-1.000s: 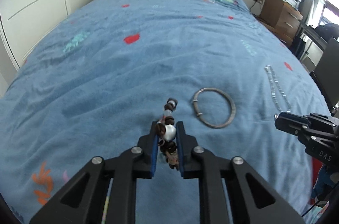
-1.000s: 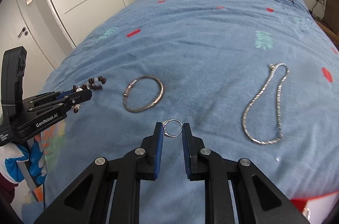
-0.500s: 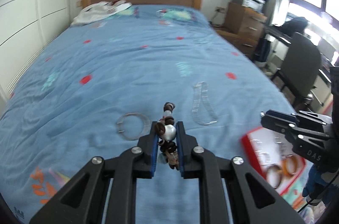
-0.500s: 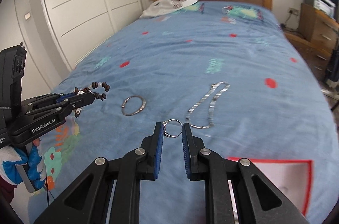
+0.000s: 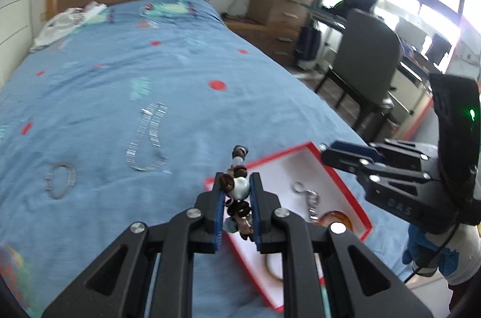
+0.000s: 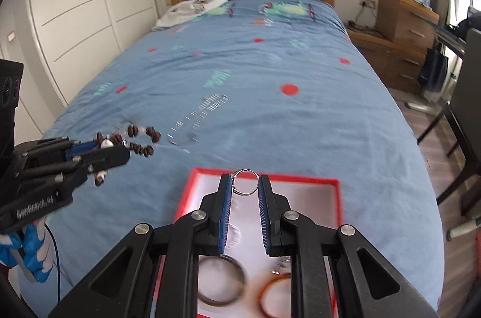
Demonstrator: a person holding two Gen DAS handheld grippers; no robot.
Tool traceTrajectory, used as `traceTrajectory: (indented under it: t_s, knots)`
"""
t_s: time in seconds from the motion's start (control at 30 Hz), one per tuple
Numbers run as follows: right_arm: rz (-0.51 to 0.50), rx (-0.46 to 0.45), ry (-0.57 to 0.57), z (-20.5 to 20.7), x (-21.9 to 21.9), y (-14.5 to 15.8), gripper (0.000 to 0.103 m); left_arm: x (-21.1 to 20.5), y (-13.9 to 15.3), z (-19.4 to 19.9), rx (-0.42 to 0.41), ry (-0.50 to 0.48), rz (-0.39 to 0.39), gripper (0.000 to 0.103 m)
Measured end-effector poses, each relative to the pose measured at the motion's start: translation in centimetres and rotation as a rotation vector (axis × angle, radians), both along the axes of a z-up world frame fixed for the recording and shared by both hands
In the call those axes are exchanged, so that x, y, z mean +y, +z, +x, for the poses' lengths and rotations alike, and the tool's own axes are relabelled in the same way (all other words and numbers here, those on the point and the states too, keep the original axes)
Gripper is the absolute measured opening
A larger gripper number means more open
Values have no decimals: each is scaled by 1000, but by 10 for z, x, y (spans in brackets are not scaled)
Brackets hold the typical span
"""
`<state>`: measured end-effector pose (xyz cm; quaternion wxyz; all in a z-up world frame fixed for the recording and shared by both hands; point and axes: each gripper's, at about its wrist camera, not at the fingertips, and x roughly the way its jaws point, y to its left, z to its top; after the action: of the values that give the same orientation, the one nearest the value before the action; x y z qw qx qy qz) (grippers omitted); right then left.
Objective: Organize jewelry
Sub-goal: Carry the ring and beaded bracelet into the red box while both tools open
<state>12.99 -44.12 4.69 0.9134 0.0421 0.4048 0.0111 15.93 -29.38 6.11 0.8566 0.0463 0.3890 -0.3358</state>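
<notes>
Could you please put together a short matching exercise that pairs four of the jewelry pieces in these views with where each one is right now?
Things:
1. beaded bracelet
2. small silver ring
3. silver chain
4. amber bangle

Places:
A. lying loose on the blue bedspread
B. lying inside the red-rimmed box
C. pinched in the left tool
D. pinched in the right tool

Pairs: 1-C, 2-D, 3-A, 4-B
</notes>
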Motion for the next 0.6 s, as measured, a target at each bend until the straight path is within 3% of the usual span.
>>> traceTrajectory:
  t_s: [0.27, 0.6]
  knots:
    - [20, 89, 8, 17, -48, -53, 18, -74, -57, -5, 88, -78, 54, 15]
    - [26, 167, 64, 43, -69, -99, 18, -107, -107, 9, 157, -97, 114, 15]
